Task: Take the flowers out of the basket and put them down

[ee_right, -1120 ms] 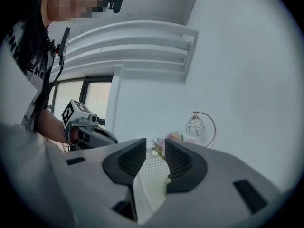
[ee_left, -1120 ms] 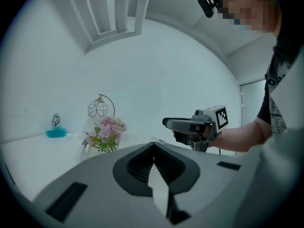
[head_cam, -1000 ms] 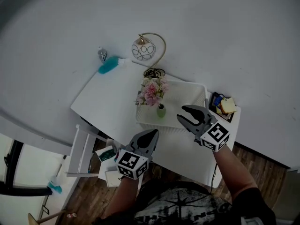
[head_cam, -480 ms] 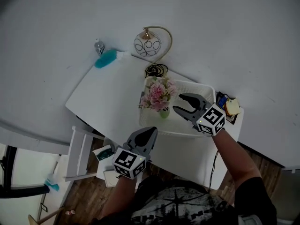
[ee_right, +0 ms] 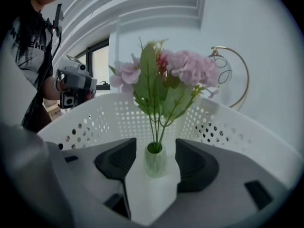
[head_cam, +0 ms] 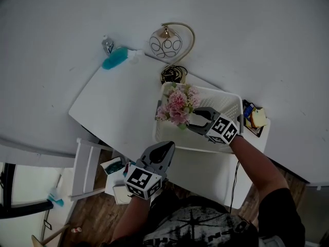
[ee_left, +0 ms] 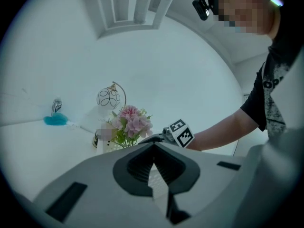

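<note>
Clearly the right gripper (head_cam: 193,121) is nearer: its jaws, just opening and apart, flank the upright flower vase (ee_right: 155,161) at twelve o'clock, untouched.

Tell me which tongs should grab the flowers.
Right: the right tongs sit in the basket, their jaws have just been opening, the green vase of flowers between them ungripped. The left tongs are shut, outside the basket.

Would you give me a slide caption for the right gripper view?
Right claw, its jaws just opening, flanks the green vase of pink flowers inside the white basket, not yet gripping.
</note>
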